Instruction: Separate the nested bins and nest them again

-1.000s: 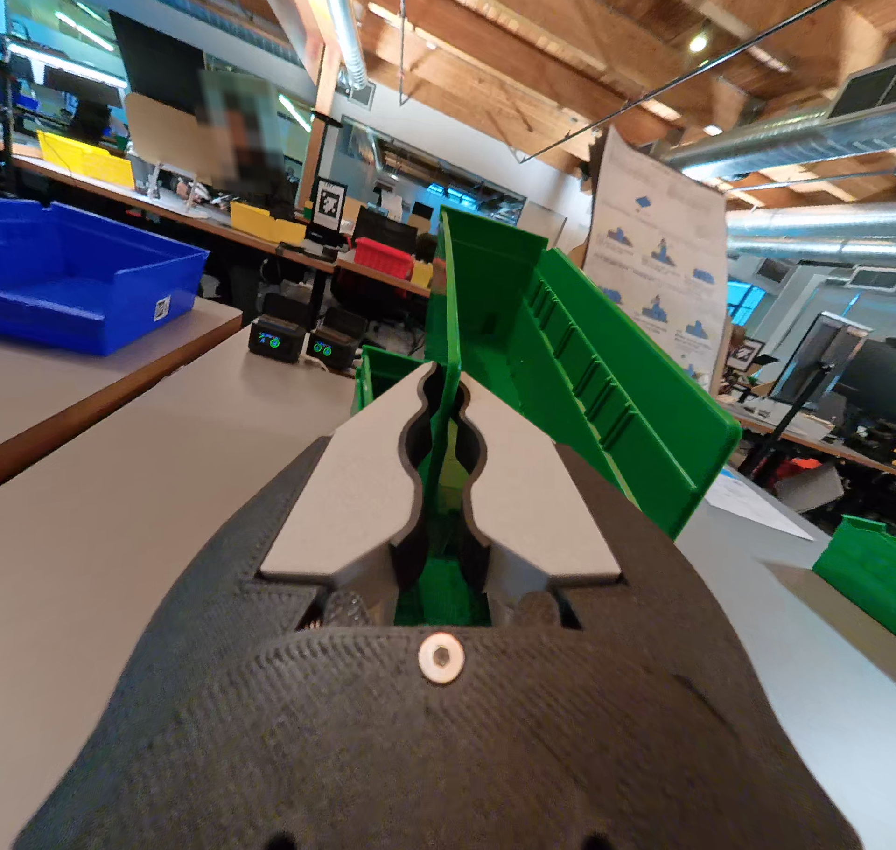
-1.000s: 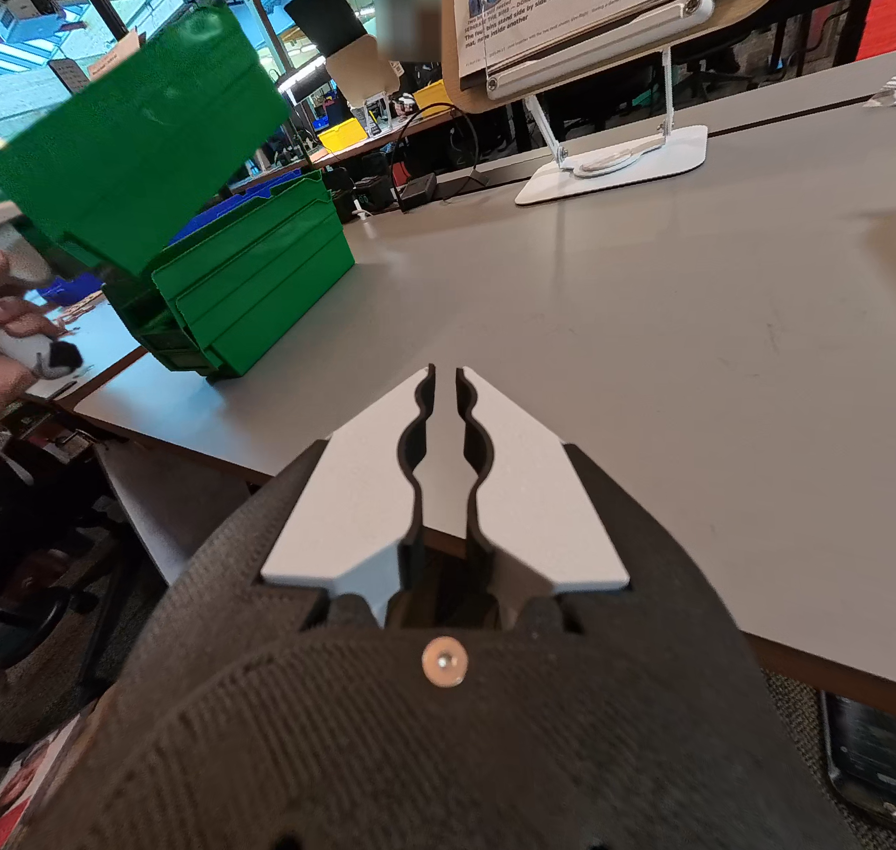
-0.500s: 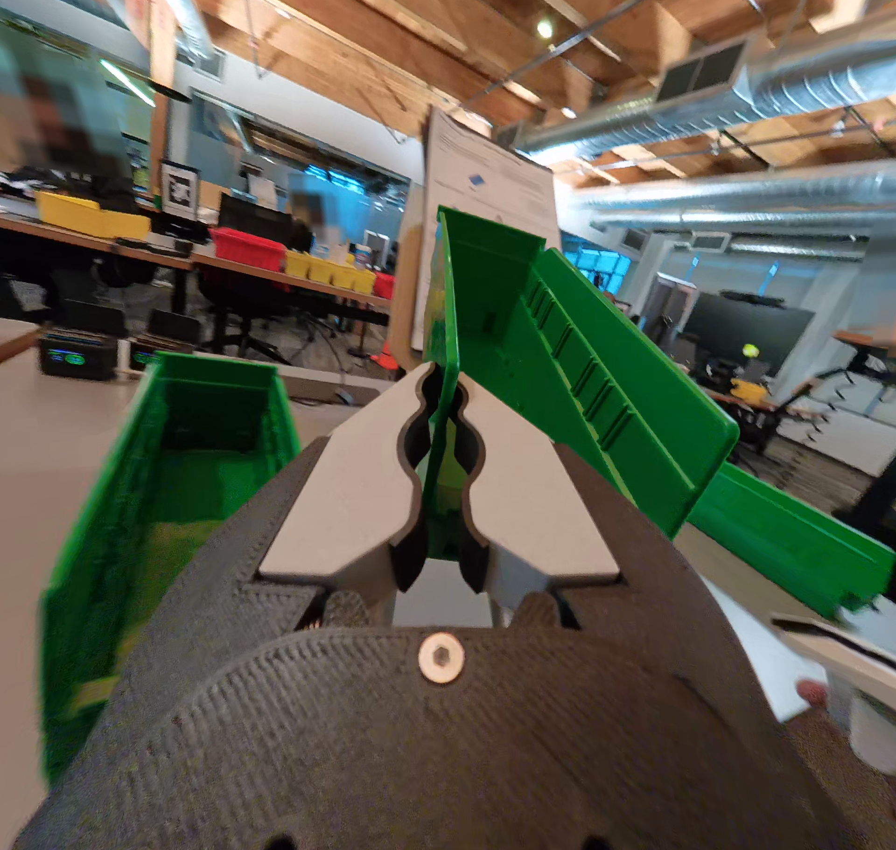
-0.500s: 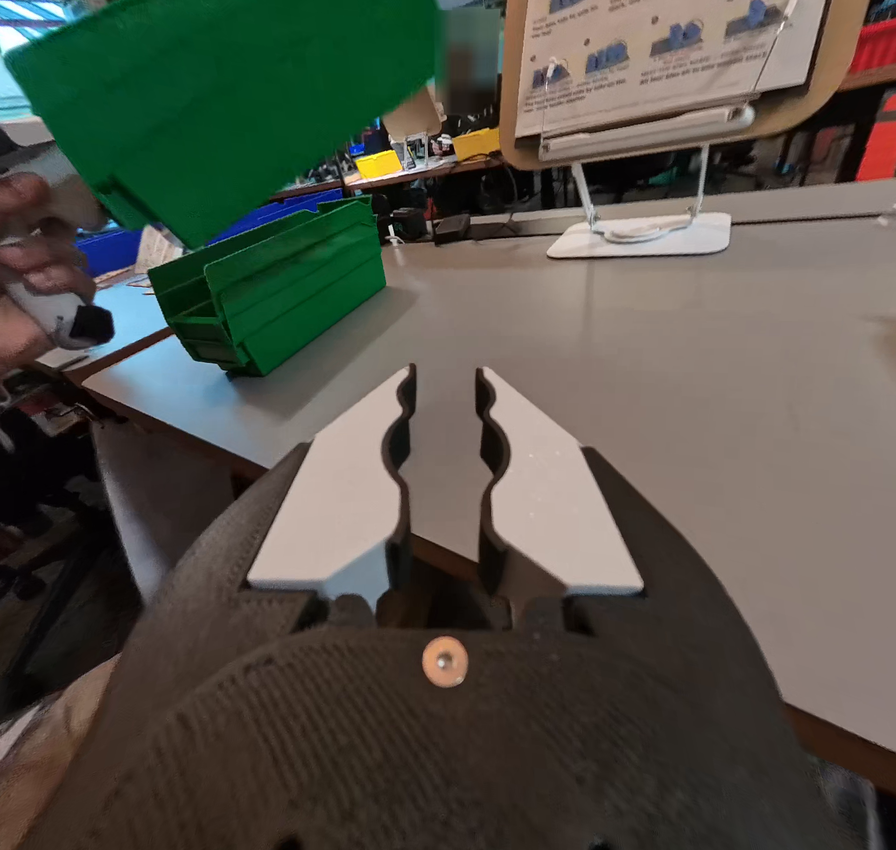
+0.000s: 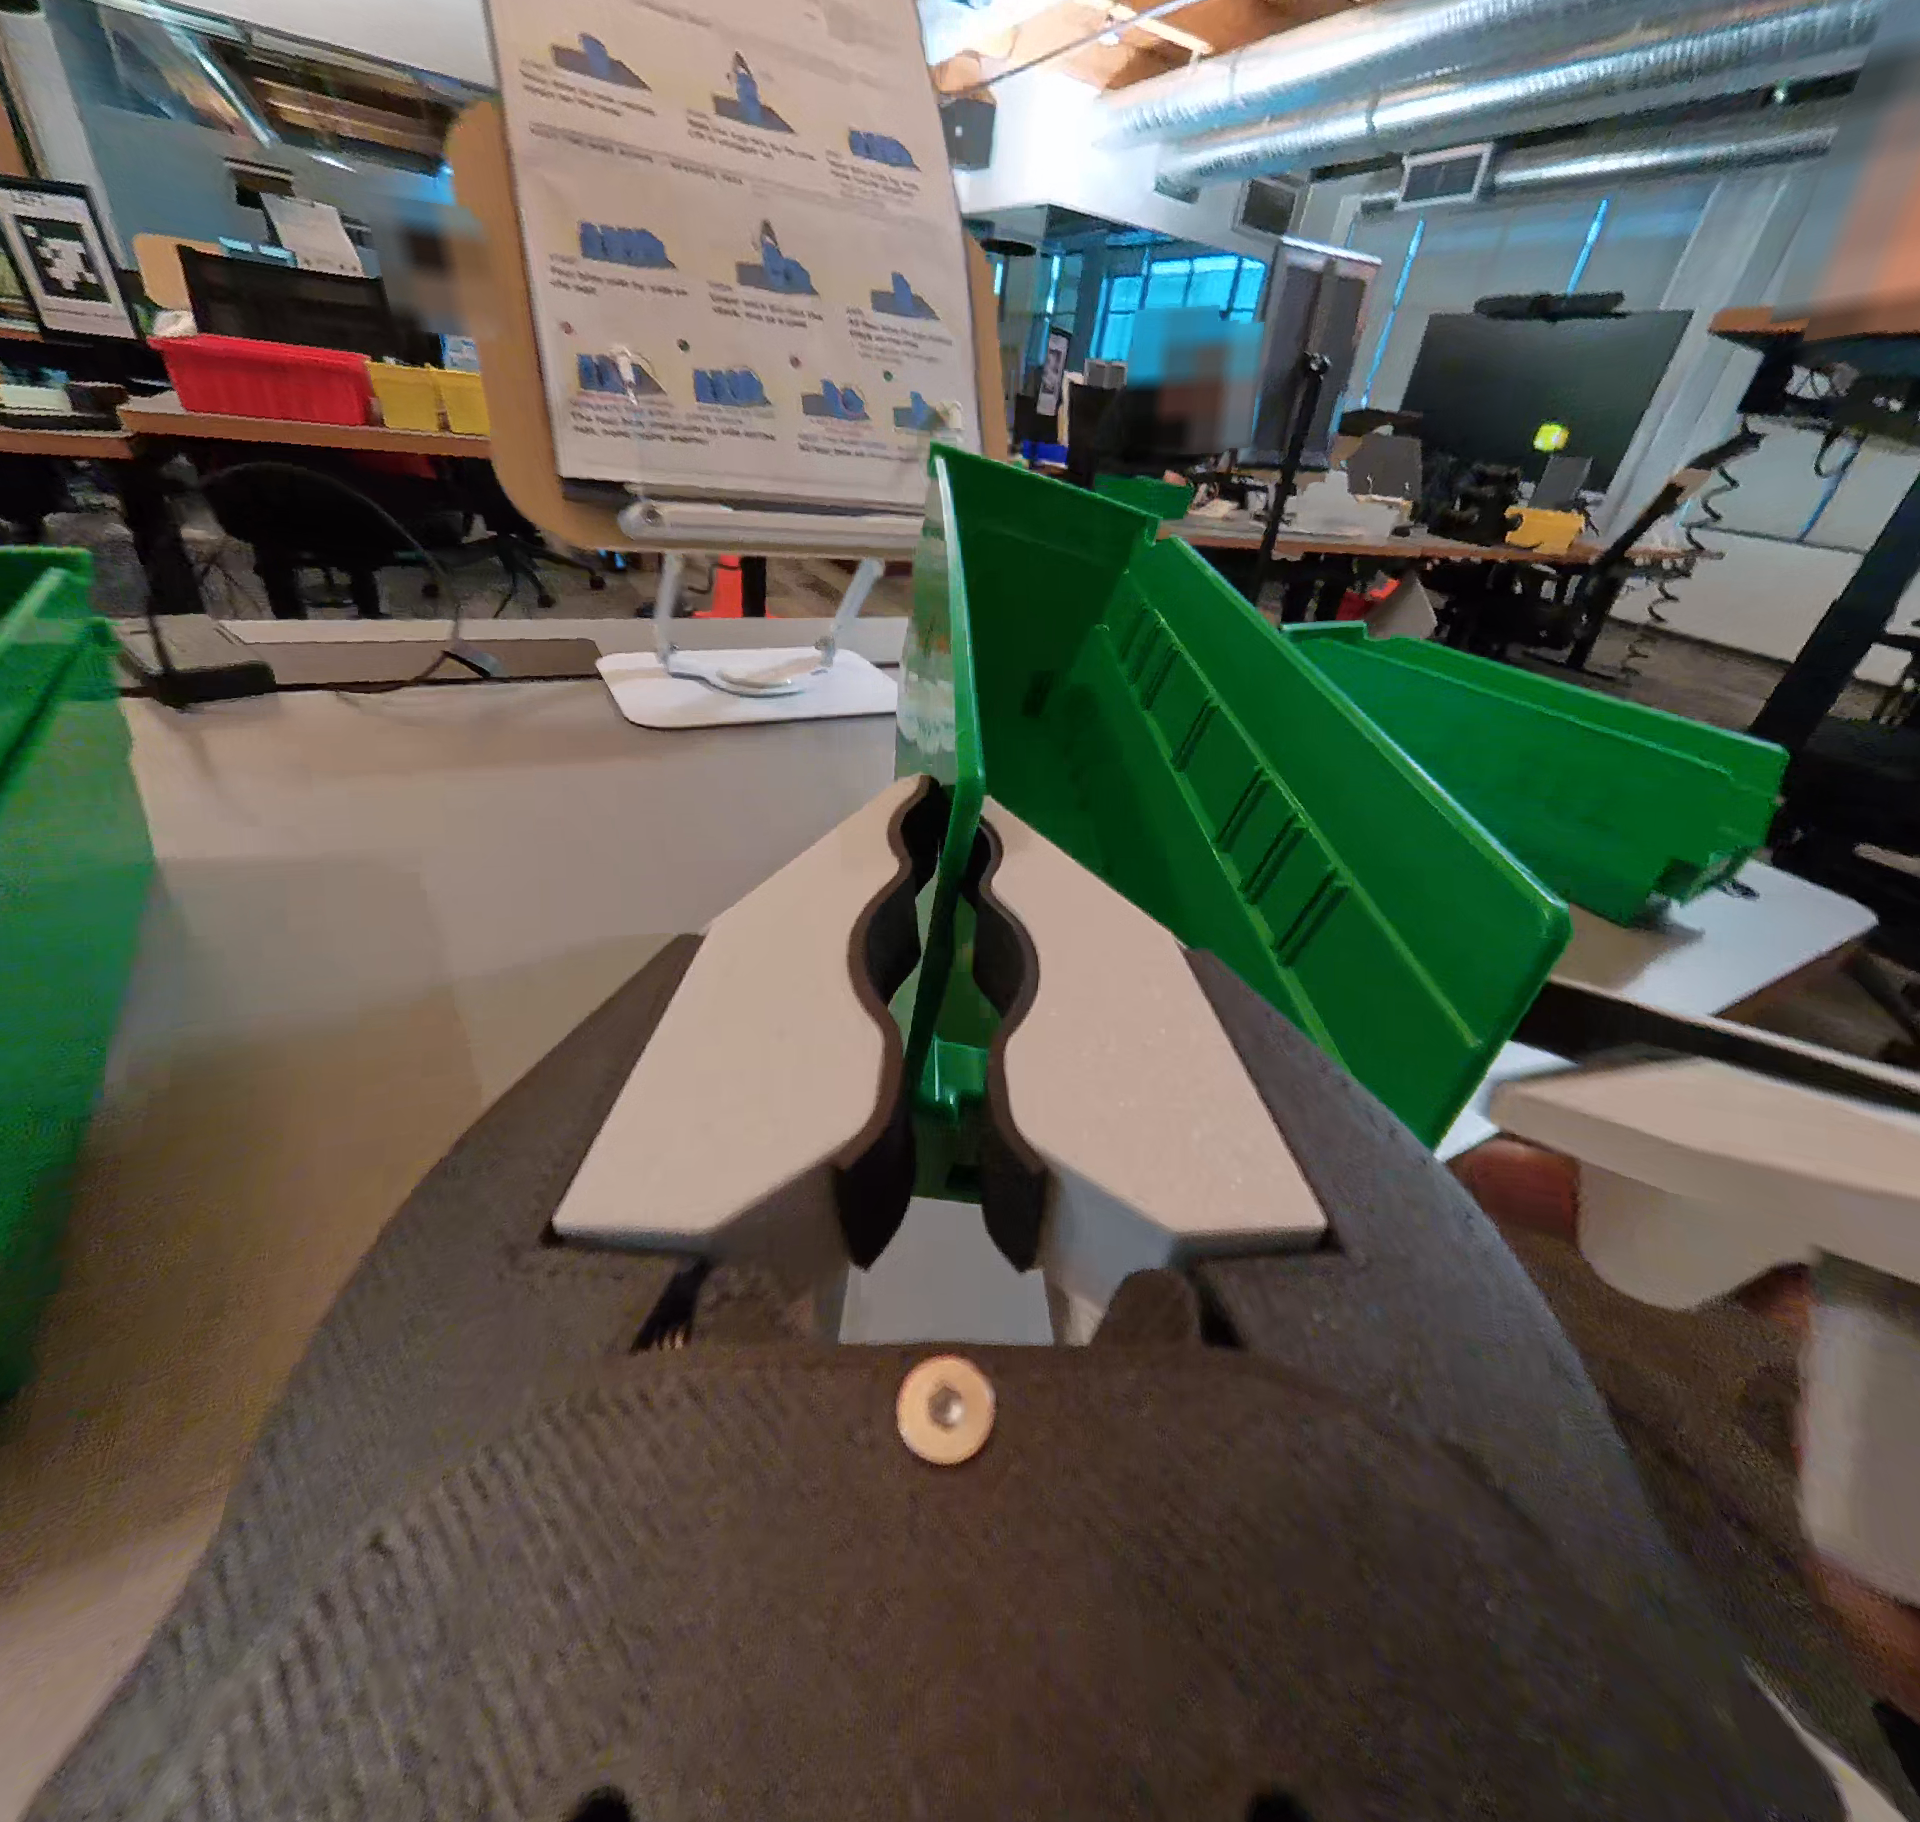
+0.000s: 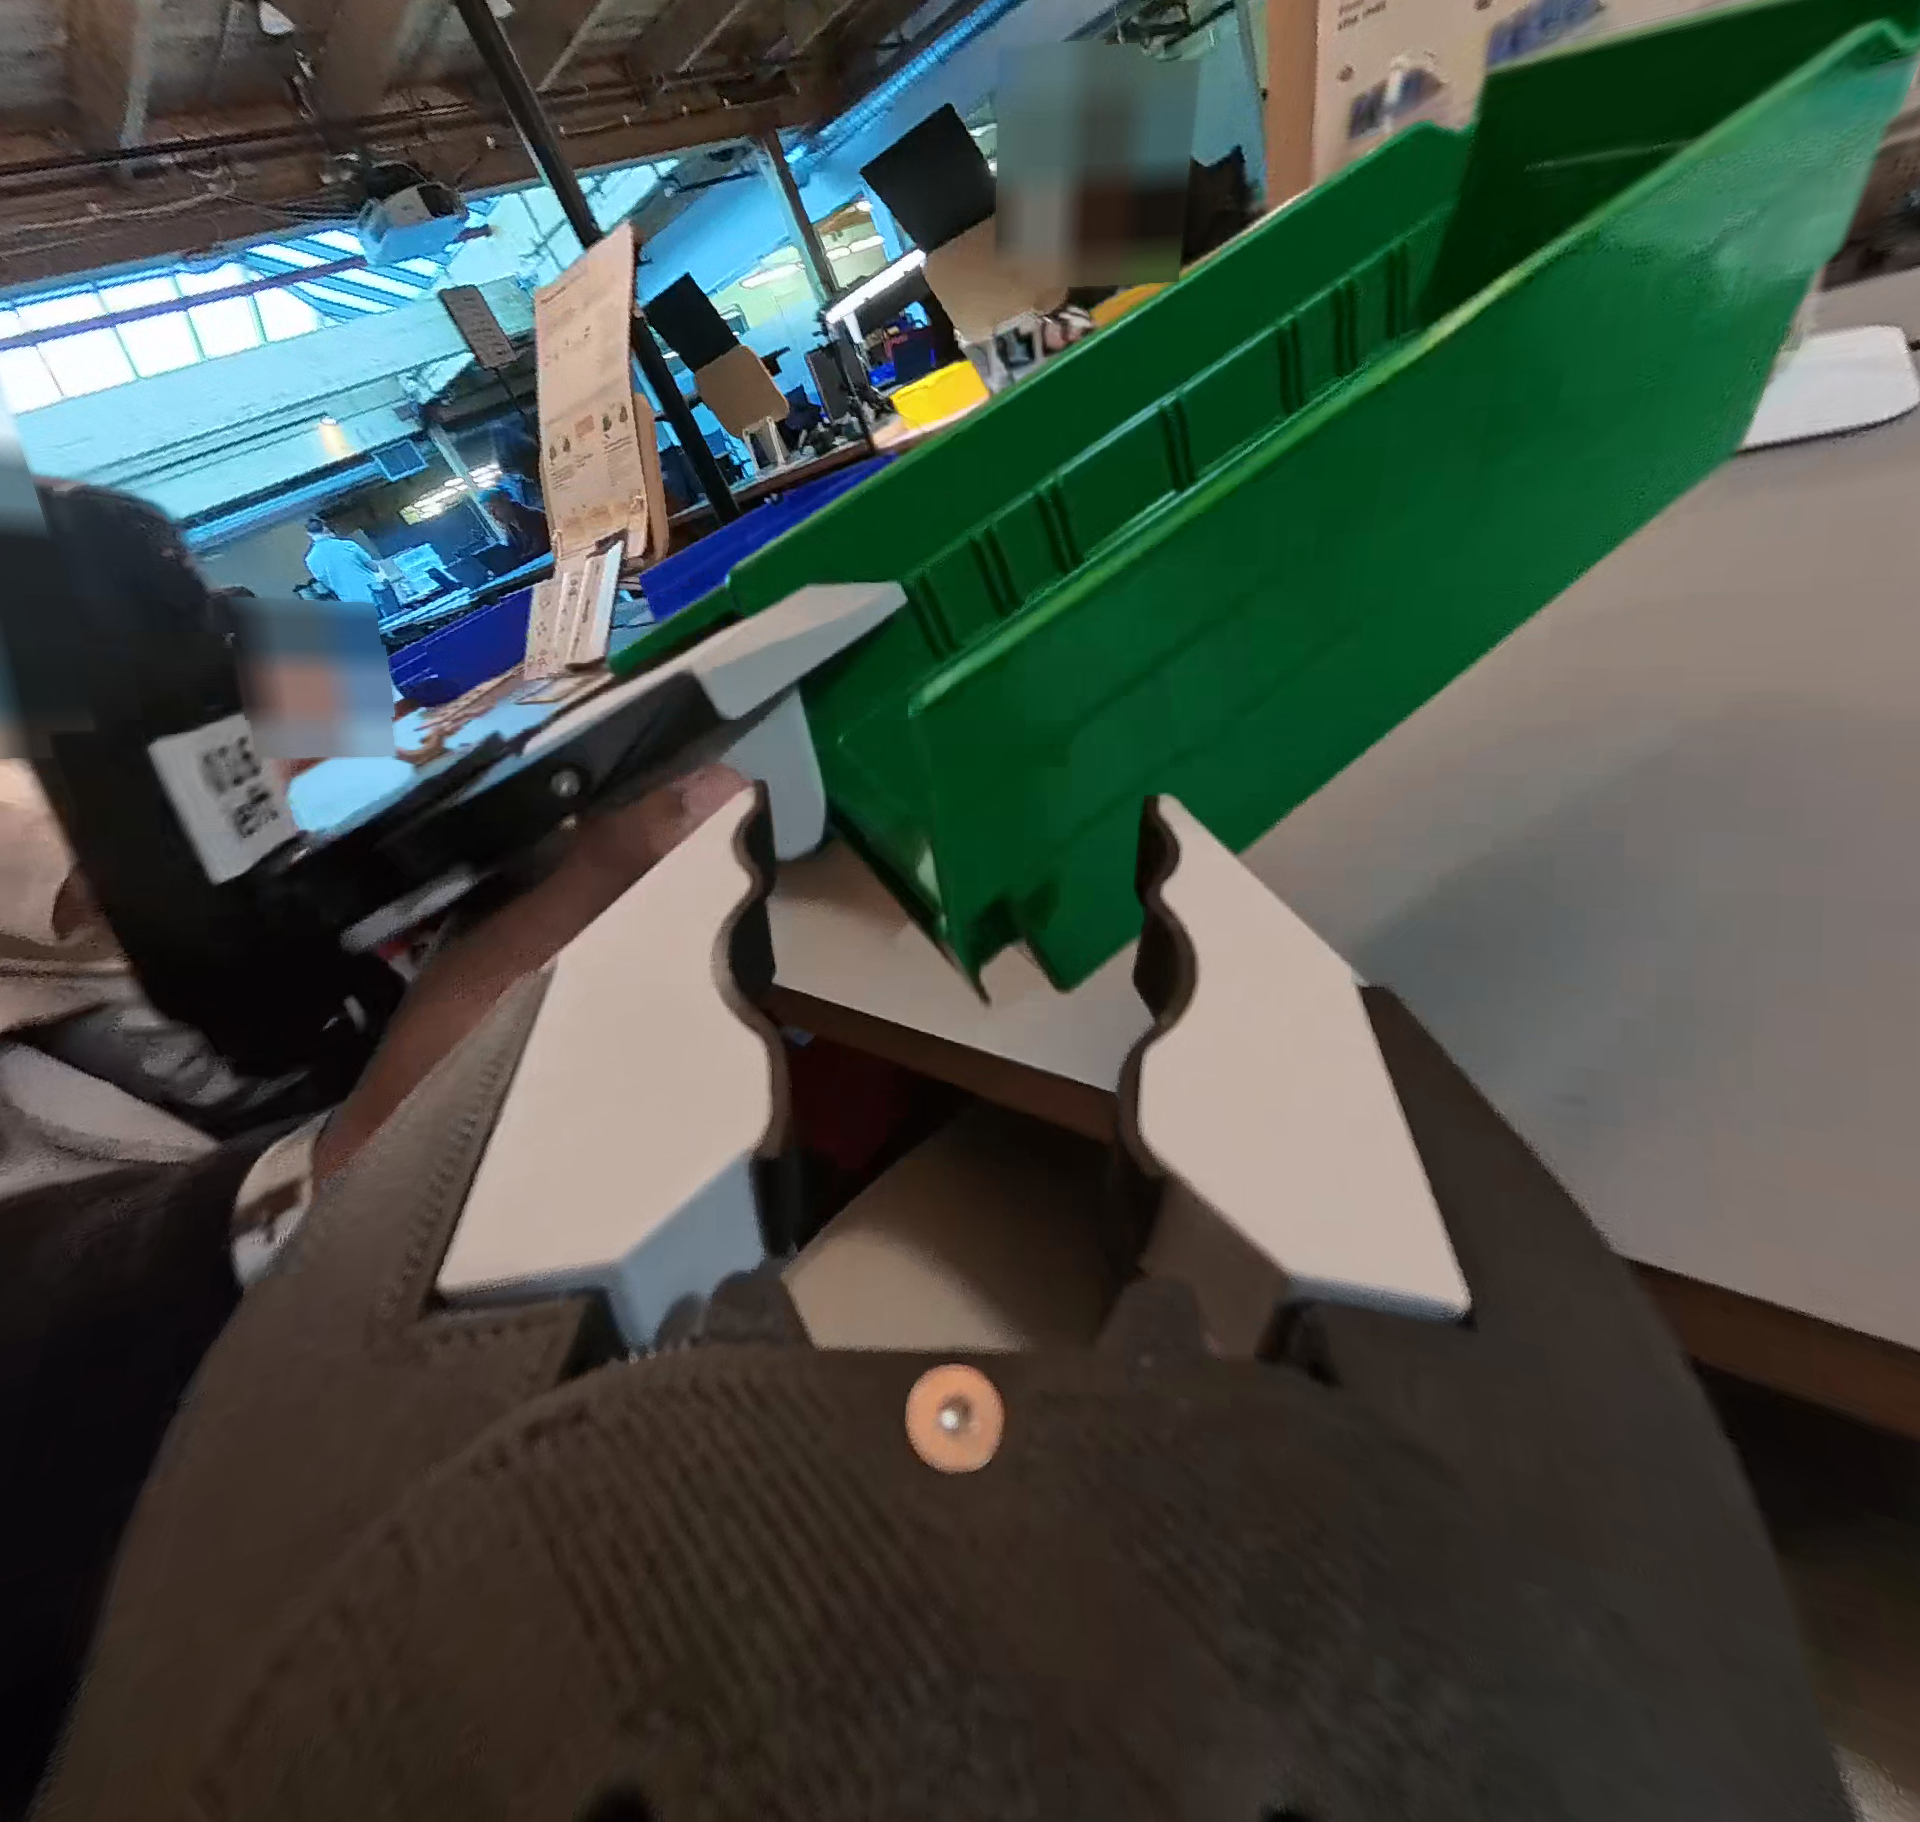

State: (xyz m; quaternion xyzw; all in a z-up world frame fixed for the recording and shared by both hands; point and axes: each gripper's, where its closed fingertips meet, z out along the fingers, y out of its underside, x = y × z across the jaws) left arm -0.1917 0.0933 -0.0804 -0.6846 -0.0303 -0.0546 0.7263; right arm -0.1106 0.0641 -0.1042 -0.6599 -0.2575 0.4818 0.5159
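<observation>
My left gripper [image 5: 951, 816] is shut on the side wall of a green bin [image 5: 1195, 837] and holds it tilted, its far end raised. In the right wrist view this bin [image 6: 1351, 546] slopes up to the right over the grey table [image 6: 1610, 837]. One left finger [image 6: 800, 629] shows grey, clamped at the bin's near left wall. My right gripper [image 6: 956, 816] is open, with the bin's near lower corner between its fingertips and not touching them. A second green bin [image 5: 1558, 754] lies to the right. A green stack [image 5: 62, 889] stands at the left edge.
An instruction board [image 5: 727, 214] on a white stand [image 5: 748, 692] stands at the table's back. The table's front edge [image 6: 935, 1045] is just below the bin's near end. Blue bins [image 6: 727, 546] sit on a far table. A person's hand [image 5: 1517, 1180] holds the right gripper.
The left gripper has swung the held bin to the right, toward the right gripper. The right gripper has opened wider and come up to the bin's near end.
</observation>
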